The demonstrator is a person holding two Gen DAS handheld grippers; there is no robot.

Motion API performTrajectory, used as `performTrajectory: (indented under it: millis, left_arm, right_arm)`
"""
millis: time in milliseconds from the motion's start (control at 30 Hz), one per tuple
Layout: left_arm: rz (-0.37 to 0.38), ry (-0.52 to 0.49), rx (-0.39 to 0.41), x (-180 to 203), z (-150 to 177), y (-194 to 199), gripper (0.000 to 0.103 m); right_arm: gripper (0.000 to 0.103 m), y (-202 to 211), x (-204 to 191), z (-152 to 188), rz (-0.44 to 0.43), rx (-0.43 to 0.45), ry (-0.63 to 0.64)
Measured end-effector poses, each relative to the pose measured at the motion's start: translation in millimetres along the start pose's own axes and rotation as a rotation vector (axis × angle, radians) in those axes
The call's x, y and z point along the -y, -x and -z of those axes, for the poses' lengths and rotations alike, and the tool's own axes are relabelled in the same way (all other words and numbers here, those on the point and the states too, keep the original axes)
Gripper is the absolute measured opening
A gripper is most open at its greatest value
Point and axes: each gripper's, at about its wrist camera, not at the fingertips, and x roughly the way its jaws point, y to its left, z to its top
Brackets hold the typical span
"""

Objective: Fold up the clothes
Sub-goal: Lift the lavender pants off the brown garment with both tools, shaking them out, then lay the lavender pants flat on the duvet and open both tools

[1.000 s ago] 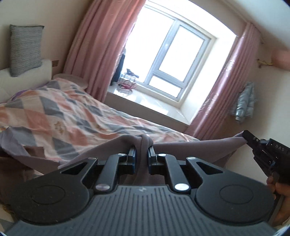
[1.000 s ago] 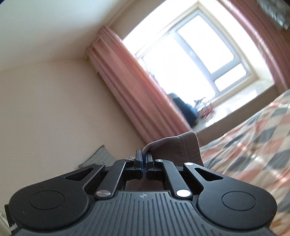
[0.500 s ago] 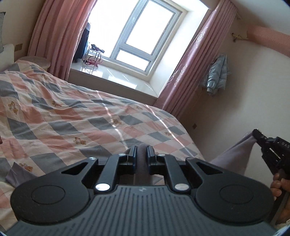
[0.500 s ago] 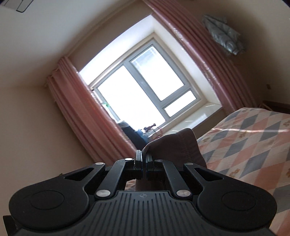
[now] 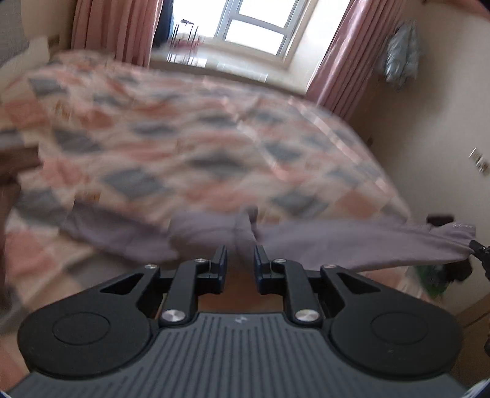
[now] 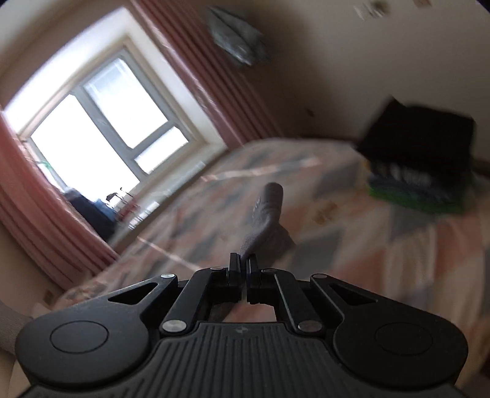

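1. Left gripper (image 5: 240, 255): jaws partly spread, a bunched fold of the mauve-grey garment (image 5: 337, 242) sits in the gap between them. Looks pinched, but blur makes the actual contact hard to confirm.
2. Right gripper (image 6: 243, 263): jaws nearly pressed together, nipping an edge of the same garment, which sticks up and forward from the tips.
3. In the left wrist view, the garment stretches sideways from the left jaws to the right gripper's tip at the right frame edge. Another part trails left onto the bed.
4. Surface: bed (image 5: 171, 147) covered with a checked quilt in pink, grey and white diamonds. Heavy motion blur.
5. Room: window (image 5: 254, 27) beyond the bed, bright white sill below it, pink curtains (image 5: 340, 61) on both sides.
6. Cream wall (image 5: 428, 128) to the right, with a pale silvery item hanging on it (image 5: 401, 58).
7. Right wrist view: dark boxy object over something green (image 6: 416, 171) at the bed's far right corner, too blurred to identify.
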Motion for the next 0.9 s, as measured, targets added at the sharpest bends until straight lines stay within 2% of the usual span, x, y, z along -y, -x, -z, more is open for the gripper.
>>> performTrajectory:
  millis: [100, 133, 167, 200, 267, 333, 367, 500, 600, 633, 800, 900]
  left_arm:
    - [-0.115, 0.039, -0.263, -30.2, 75.9, -43.3, 0.015]
    - [-0.136, 0.056, -0.312, -38.2, 94.0, -48.6, 0.015]
    - [-0.156, 0.065, -0.343, -43.2, 106.8, -49.7, 0.015]
    - [-0.178, 0.068, -0.367, -45.5, 116.3, -49.8, 0.015]
    - [-0.212, 0.054, -0.372, -35.6, 119.1, -46.0, 0.015]
    - [-0.205, 0.037, -0.353, -11.8, 111.8, -39.7, 0.018]
    - [-0.205, 0.024, -0.342, 1.1, 107.8, -37.9, 0.019]
    - [-0.243, -0.073, -0.292, 64.9, 94.0, -39.7, 0.025]
    - [-0.278, -0.132, -0.263, 105.7, 91.5, -36.3, 0.03]
    - [-0.292, -0.151, -0.256, 118.0, 91.0, -34.5, 0.031]
    - [-0.363, -0.204, -0.238, 165.7, 93.3, -28.2, 0.034]
    - [-0.378, -0.21, -0.227, 183.6, 95.9, -24.3, 0.036]
  right_arm:
    - [0.006, -15.1, 68.4, 69.7, 0.194, -0.231, -0.073]
    - [0.014, -18.9, 87.6, 90.4, 0.254, -0.316, -0.083]
    - [0.014, -18.6, 99.5, 104.8, 0.305, -0.381, -0.082]
    - [0.015, -14.4, 104.8, 115.3, 0.316, -0.431, -0.065]
    - [0.018, -8.7, 106.7, 125.7, 0.329, -0.484, 0.006]
    - [0.04, -5.3, 90.8, 116.8, 0.315, -0.479, 0.138]
    - [0.043, -8.0, 81.6, 105.8, 0.293, -0.474, 0.196]
    - [0.047, -0.5, 47.3, 76.1, 0.189, -0.464, 0.339]
    - [0.058, 6.8, 39.6, 63.0, 0.103, -0.457, 0.356]
    - [0.058, 8.9, 38.2, 60.3, 0.08, -0.462, 0.371]
    - [0.061, 13.2, 40.2, 56.9, 0.034, -0.497, 0.423]
    - [0.061, 12.7, 45.2, 56.3, 0.013, -0.519, 0.431]
